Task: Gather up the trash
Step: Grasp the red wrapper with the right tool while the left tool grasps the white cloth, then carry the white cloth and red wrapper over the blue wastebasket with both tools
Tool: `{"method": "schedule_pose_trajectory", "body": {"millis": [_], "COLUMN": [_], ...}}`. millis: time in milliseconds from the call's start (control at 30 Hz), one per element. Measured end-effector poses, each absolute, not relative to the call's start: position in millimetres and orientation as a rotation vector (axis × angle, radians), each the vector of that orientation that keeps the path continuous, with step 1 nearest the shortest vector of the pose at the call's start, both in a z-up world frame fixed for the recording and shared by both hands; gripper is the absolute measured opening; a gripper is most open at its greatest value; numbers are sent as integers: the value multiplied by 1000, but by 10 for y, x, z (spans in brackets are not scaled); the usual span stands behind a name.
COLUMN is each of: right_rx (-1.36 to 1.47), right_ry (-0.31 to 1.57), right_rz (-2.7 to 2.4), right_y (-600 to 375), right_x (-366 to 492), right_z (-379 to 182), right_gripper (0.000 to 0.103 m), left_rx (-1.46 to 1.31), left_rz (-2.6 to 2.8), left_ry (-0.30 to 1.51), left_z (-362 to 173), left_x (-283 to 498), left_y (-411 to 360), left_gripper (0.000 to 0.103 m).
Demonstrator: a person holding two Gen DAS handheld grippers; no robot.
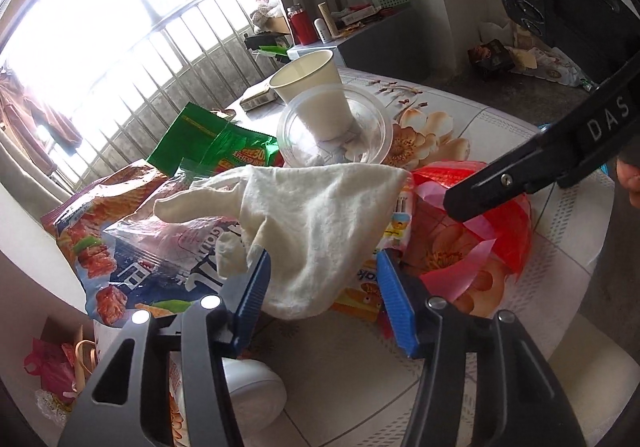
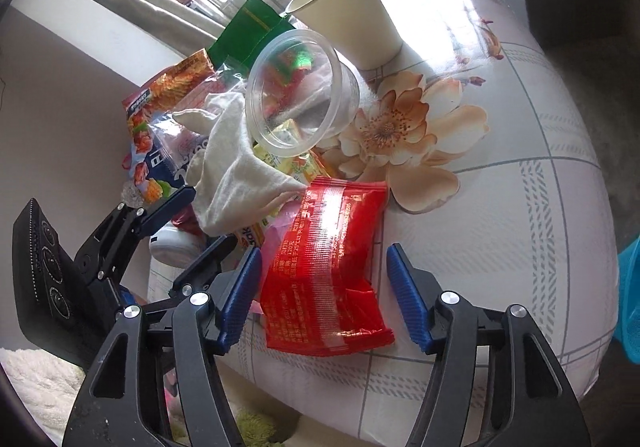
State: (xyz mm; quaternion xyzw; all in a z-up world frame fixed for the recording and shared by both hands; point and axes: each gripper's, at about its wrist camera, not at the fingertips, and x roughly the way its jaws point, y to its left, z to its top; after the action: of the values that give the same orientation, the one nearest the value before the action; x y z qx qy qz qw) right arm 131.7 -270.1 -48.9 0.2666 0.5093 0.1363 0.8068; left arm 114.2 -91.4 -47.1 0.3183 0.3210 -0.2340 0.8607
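Observation:
A pile of trash lies on a round table with a flowered cloth (image 2: 500,183). My left gripper (image 1: 322,265) is open, its blue fingers on either side of a crumpled white cloth (image 1: 316,215), which also shows in the right wrist view (image 2: 236,183). My right gripper (image 2: 324,267) is open around a red snack wrapper (image 2: 328,271), also seen in the left wrist view (image 1: 492,215). A clear plastic bowl (image 2: 300,95) and a white paper cup (image 2: 352,15) stand behind. Orange and blue snack bags (image 1: 104,231) and a green bag (image 1: 208,143) lie to the left.
A white rounded object (image 1: 252,387) sits at the table's near edge under my left gripper. A small dark box (image 1: 260,97) lies at the table's far side. A cluttered grey cabinet (image 1: 360,27) stands beyond, with a window railing on the left. Something turquoise (image 2: 630,299) is at the right.

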Motion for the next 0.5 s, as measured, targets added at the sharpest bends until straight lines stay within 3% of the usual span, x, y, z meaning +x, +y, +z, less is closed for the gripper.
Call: {"method": "schedule_pose_trajectory", "body": {"millis": [100,300,500], "right_rx": [600,660,746], "right_ry": [1095,1078,1022], "right_rz": [288,281,262], "right_y": [-2759,-2845,-2975], "right_x": [1279,1153,973], "right_z": [-528,-549,-505], "right_gripper": [40,34,29], "left_rx": [707,669,603], "left_rz": [-470,-465,-458], "left_ry": [685,708,654], "left_z": [-540,-503,-230], "left_x": [1179,1225,1176], "left_y": [-976,-950,-829], "left_gripper": [45,12,6]}}
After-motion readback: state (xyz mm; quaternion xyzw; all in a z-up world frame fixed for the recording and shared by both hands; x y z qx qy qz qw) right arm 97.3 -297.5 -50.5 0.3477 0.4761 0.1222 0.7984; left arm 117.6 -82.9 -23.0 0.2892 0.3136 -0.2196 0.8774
